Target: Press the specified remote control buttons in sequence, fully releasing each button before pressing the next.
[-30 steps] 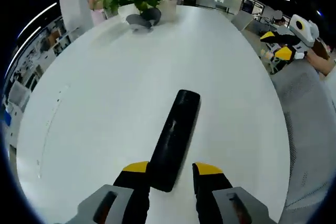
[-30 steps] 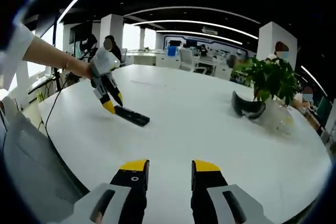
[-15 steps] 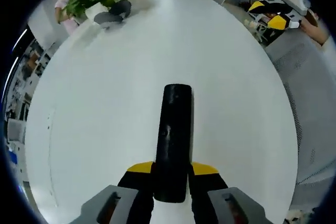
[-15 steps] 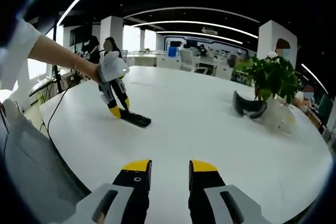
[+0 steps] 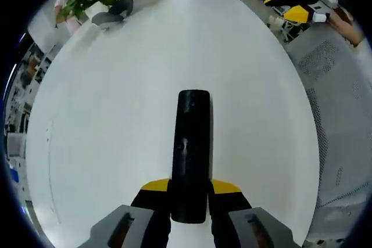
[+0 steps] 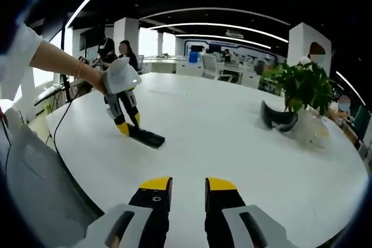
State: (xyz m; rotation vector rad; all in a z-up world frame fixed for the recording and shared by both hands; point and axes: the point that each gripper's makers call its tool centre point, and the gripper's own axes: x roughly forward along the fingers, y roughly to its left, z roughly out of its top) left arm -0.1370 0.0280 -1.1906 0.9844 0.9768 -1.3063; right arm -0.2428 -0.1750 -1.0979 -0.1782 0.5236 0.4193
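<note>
Open-plan office: big white oval meeting table (image 6: 232, 137), potted green plant (image 6: 299, 88) at 2 o'clock on it, mesh office chair (image 6: 35, 184) at 8 o'clock, rows of desks and chairs (image 6: 218, 68) at 12, long ceiling light strips (image 6: 215, 25), white columns (image 6: 123, 36).

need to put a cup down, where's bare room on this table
Most of the white table is bare: the wide stretch between the remote and the potted plant, and the near edge ahead of the right gripper. It is crowded around the remote, gripped by the left gripper, and beside the plant, where a dark headset lies.
</note>
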